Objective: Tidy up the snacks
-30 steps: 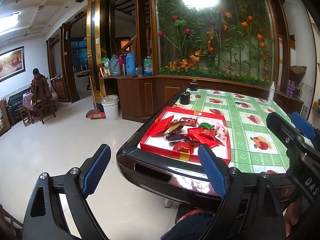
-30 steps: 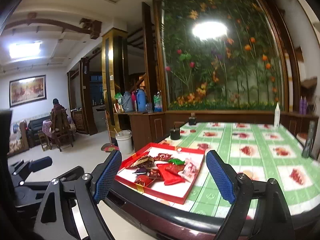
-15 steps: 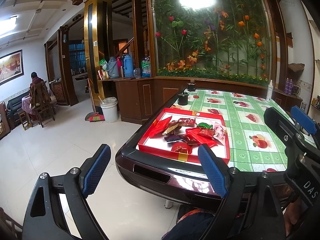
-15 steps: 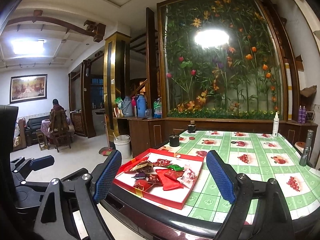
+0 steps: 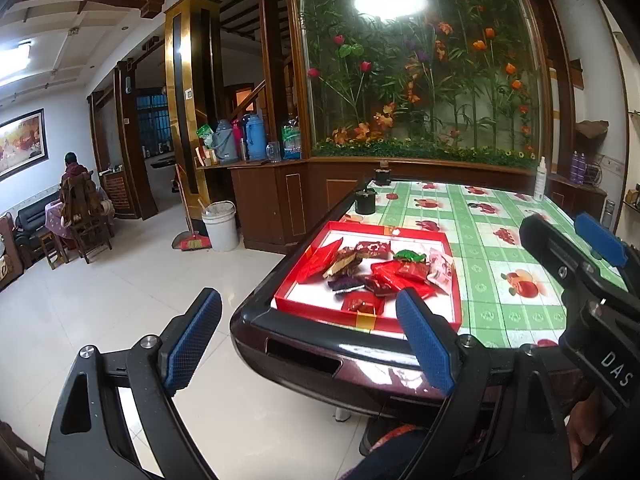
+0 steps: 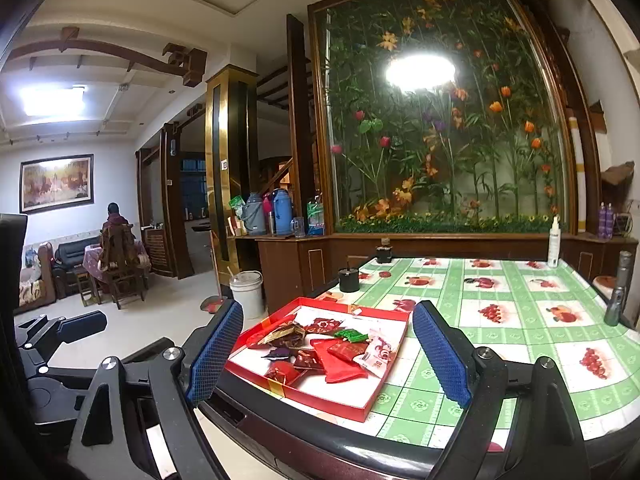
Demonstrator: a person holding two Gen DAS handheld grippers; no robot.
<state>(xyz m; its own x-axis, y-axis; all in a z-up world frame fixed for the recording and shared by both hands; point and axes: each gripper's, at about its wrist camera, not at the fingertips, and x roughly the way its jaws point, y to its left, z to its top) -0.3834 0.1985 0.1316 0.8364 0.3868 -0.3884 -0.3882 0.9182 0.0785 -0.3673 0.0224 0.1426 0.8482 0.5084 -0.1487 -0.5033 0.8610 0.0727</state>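
Grey bottle (image 6: 618, 292) at table (image 6: 520, 344) edge, only in right-wrist view.

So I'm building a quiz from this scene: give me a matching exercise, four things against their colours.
Things:
1. tray
2. bucket
3. spray bottle
4. small pot

Colours:
A. black
B. white with a pale nozzle
C. red
D. white, standing on the floor

Pairs: 1-C, 2-D, 3-B, 4-A
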